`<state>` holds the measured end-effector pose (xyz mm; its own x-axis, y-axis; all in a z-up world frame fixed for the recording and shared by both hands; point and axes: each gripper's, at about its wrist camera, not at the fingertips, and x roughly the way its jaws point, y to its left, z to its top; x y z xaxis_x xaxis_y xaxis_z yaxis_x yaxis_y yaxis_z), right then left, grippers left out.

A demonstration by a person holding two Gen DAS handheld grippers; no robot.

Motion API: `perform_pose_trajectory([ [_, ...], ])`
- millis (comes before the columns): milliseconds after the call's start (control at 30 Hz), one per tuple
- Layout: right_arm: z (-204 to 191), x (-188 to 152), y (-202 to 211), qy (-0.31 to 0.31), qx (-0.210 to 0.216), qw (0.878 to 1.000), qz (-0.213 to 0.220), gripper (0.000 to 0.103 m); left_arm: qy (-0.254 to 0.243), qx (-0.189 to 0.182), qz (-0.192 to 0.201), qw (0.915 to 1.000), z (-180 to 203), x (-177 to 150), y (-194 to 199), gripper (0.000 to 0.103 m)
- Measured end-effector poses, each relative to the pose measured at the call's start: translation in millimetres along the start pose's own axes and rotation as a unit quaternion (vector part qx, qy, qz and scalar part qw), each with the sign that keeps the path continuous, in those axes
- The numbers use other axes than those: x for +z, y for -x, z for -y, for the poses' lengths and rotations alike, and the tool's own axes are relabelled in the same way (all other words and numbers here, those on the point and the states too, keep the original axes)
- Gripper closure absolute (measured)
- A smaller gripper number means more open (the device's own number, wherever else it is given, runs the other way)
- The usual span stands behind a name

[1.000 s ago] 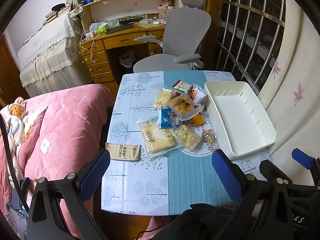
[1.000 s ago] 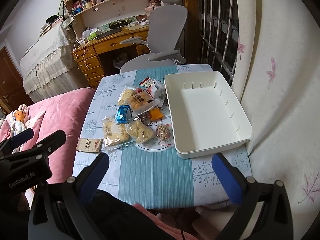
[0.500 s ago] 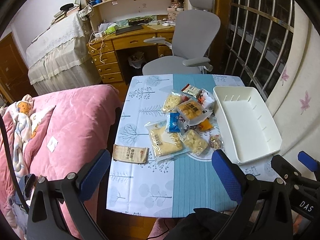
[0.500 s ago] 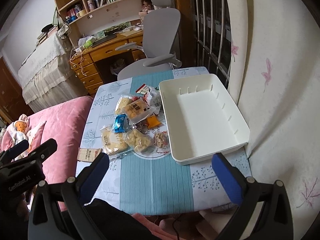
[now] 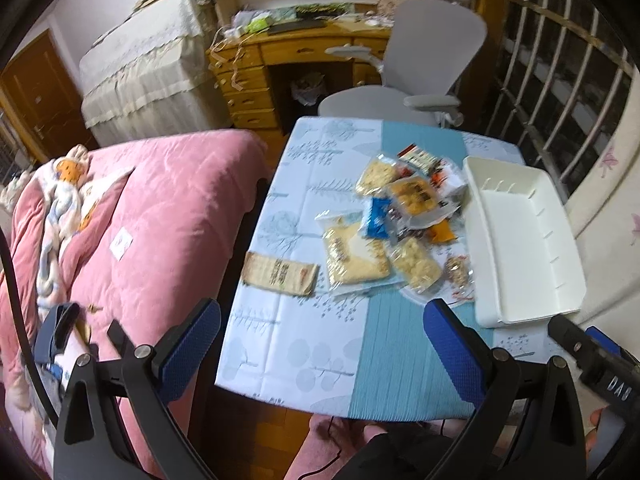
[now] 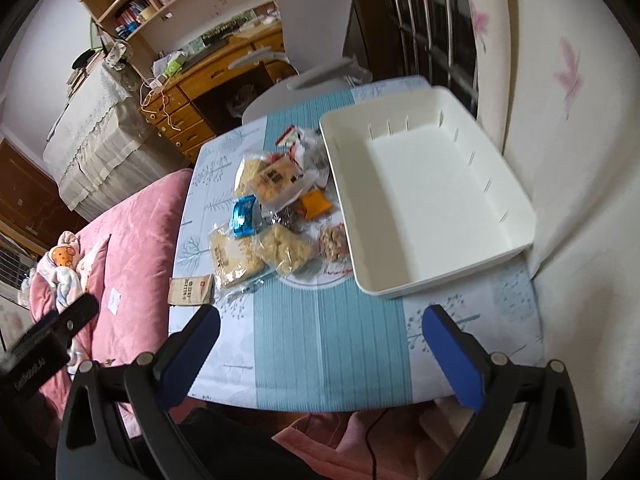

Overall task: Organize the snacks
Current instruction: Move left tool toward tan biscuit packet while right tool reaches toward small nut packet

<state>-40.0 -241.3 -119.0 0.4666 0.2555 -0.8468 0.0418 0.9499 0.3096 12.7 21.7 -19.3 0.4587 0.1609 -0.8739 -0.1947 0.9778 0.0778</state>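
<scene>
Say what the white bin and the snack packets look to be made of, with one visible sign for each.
Bin: probably moulded plastic, matt white; smooth one-piece walls with moulded slots. Snack packets: thin clear plastic film, glossy; contents show through and the wrinkles catch light.

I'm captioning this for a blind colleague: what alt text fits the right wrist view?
An open right gripper hovers over a table's near edge; ahead, an empty white tray sits right of a pile of snack packets. A tan packet lies apart near the left edge, beside a pink bed.
</scene>
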Motion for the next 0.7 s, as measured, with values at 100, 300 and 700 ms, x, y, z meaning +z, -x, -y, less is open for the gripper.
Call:
perform_pose_trajectory([
  [100,7.2,1.3,-14.3,-0.015,0.013,1.0,-0.02,0.002,0.018,0.008,-0.015,0.9997,-10.2,-7.1,-8.8,0.001],
  [300,18.1,6.5,-42.4,-0.061,0.024,0.996,-0.058,0.002,0.051,0.006,-0.049,0.9975,-35.0,-15.6,-32.9,0.001],
  [700,35.6,0.4,-97.8,-0.27,0.068,0.952,-0.123,0.002,0.064,-0.041,-0.117,0.9902,-74.7,15.3,-127.0,0.001],
])
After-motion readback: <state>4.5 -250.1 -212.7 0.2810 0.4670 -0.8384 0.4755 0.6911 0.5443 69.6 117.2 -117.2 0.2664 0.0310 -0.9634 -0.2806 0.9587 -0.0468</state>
